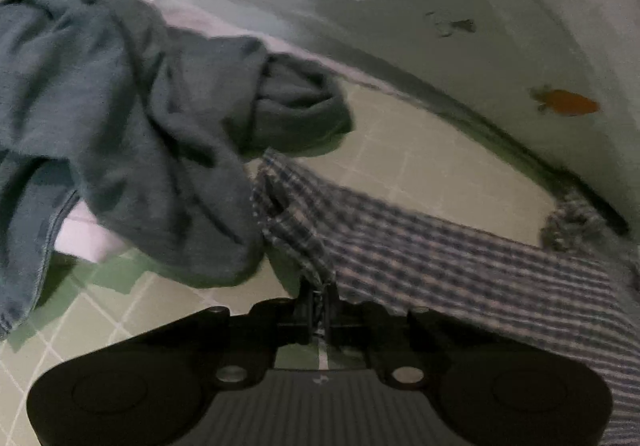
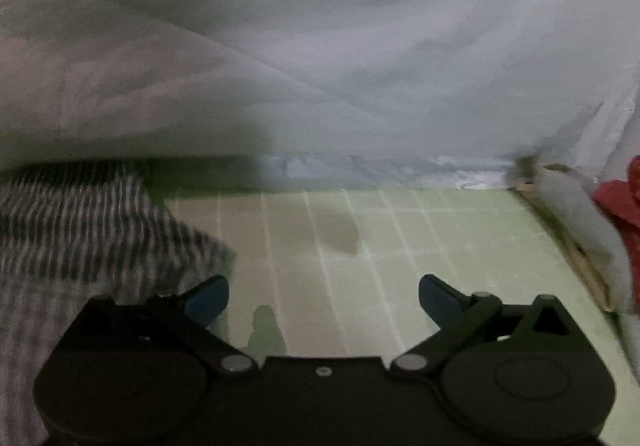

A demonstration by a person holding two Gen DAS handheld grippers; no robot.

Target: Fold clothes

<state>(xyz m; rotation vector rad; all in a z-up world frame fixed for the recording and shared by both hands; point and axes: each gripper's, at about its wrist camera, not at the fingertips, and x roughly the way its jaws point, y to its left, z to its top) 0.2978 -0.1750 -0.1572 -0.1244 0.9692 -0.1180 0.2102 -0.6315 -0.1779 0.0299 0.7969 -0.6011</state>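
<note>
My left gripper [image 1: 319,296] is shut on the edge of a blue-and-white checked garment [image 1: 460,266], which stretches away to the right over the green gridded mat [image 1: 400,150]. A crumpled grey-blue garment [image 1: 120,126] lies in a heap to the left of it. In the right wrist view the checked garment [image 2: 80,230] lies at the left, and my right gripper [image 2: 324,296] is open and empty above the mat [image 2: 360,254], just right of the cloth's edge.
A white quilted cover [image 2: 320,46] rises behind the mat in both views, with an orange mark [image 1: 568,102] on it. A red cloth [image 2: 624,198] lies at the far right edge beyond the mat's border.
</note>
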